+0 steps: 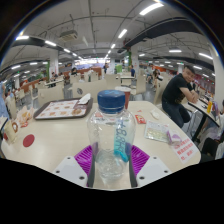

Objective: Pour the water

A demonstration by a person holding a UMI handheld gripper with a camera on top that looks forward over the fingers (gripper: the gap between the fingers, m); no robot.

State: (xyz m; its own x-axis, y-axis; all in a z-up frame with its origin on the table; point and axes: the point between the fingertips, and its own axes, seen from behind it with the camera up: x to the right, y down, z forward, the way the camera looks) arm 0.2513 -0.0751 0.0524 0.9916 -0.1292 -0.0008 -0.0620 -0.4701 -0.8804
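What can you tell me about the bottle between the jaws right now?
The bottle is clear plastic with a blue screw cap, closed, and a teal label patch on its side. It stands upright on the pale table, between the gripper jaws; the purple pads sit at both its sides, apparently pressing it.

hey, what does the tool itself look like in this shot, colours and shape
The tool shows as two pale, whitish fingers flaring outward toward the camera, each carrying a magenta pad with a ridged, grid-like texture on its inner face. No cables, markings or sleeve are visible.
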